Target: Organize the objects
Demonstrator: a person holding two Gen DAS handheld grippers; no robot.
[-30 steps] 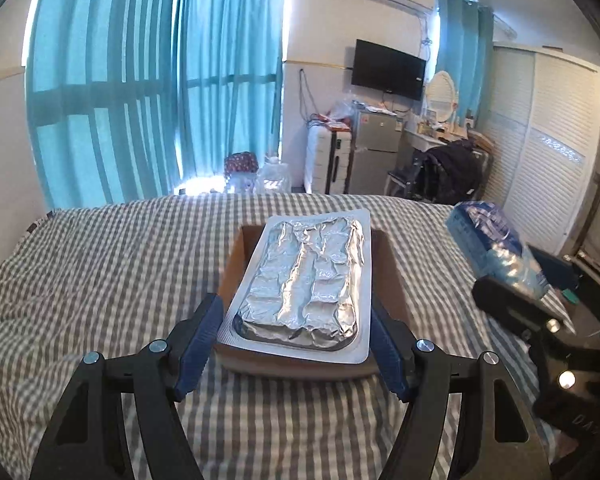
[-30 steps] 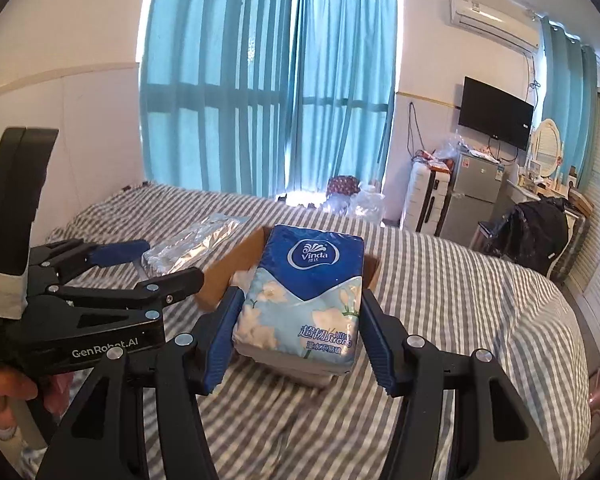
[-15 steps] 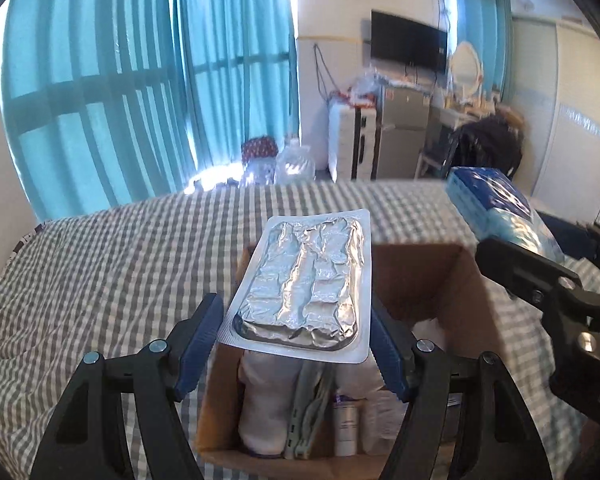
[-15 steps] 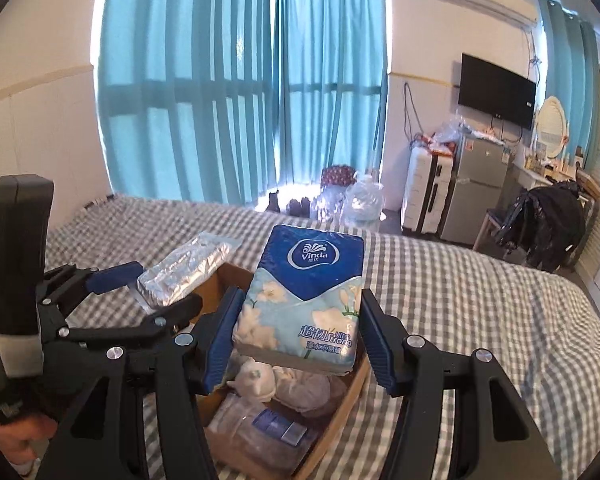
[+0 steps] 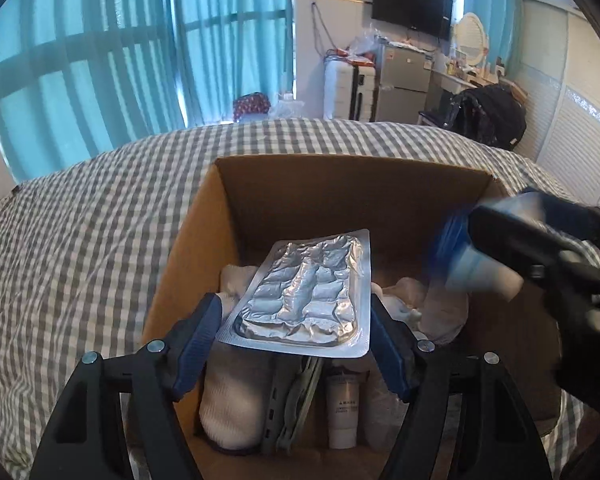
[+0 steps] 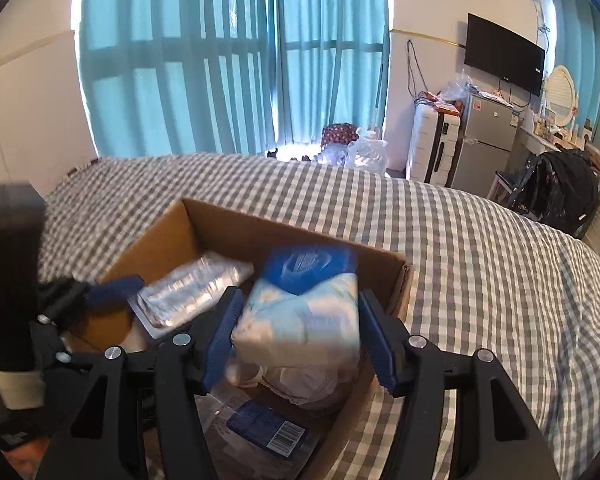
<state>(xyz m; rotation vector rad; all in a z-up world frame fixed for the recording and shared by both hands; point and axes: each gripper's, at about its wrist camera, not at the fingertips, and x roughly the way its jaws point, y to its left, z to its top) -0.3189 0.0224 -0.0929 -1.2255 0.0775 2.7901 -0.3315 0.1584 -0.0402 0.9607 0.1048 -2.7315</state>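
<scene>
An open cardboard box (image 5: 340, 196) stands on the checked bed; it also shows in the right wrist view (image 6: 236, 228). My left gripper (image 5: 296, 320) is shut on a silver foil blister pack (image 5: 304, 296) and holds it over the box's inside. My right gripper (image 6: 300, 328) is shut on a blue and white Vinda tissue pack (image 6: 304, 304), low over the box's right part. The blister pack (image 6: 188, 288) and left gripper show to its left. The tissue pack (image 5: 472, 260) shows blurred at the right in the left wrist view.
Inside the box lie a white rolled cloth (image 5: 232, 404), a white tube (image 5: 342, 408), grey-green tools (image 5: 292, 404) and a barcoded plastic packet (image 6: 264, 428). The grey checked bedspread (image 6: 480, 264) surrounds the box. Curtains, a fridge and a TV stand beyond the bed.
Both grippers have moved forward and down over the box with their loads still held. The box's inside and contents have come into close view.
</scene>
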